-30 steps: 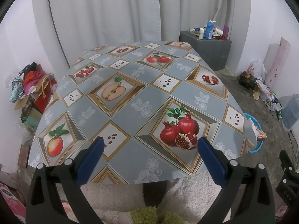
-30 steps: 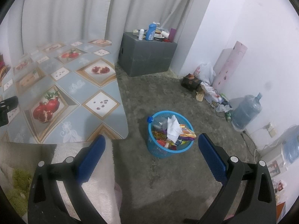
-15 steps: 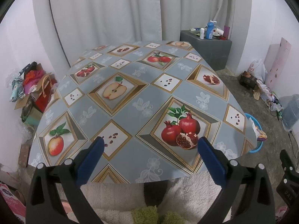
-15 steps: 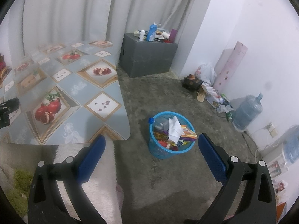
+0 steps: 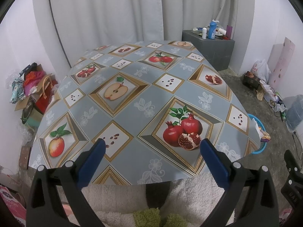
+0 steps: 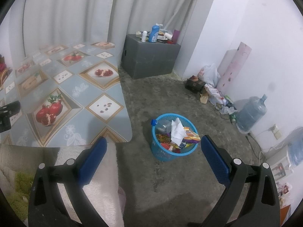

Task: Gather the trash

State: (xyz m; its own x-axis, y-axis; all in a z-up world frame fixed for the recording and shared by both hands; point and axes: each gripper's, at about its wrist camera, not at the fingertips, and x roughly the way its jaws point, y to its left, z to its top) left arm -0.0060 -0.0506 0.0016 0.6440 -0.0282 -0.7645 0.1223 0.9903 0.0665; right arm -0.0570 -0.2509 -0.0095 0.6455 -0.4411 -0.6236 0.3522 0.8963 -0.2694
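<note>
A blue plastic basket (image 6: 173,152) stands on the concrete floor, filled with wrappers, a crumpled white tissue (image 6: 177,130) and a plastic bottle (image 6: 161,123). My right gripper (image 6: 152,149) is open and empty, held above and in front of the basket. My left gripper (image 5: 151,147) is open and empty over the near edge of the table (image 5: 132,102), which has a fruit-print cloth and no loose trash on it. The basket's rim (image 5: 262,132) shows past the table's right edge in the left wrist view.
A grey cabinet (image 6: 149,60) with bottles stands by the curtain. Bags, boxes and a pink roll (image 6: 233,66) lie along the right wall, with a water jug (image 6: 251,113). A pile of bags and clothes (image 5: 32,87) sits left of the table. A fluffy white garment fills the near foreground.
The right gripper has drifted slightly, so the basket sits a touch further right in its view. The left view is almost unchanged. Both grippers stay open.
</note>
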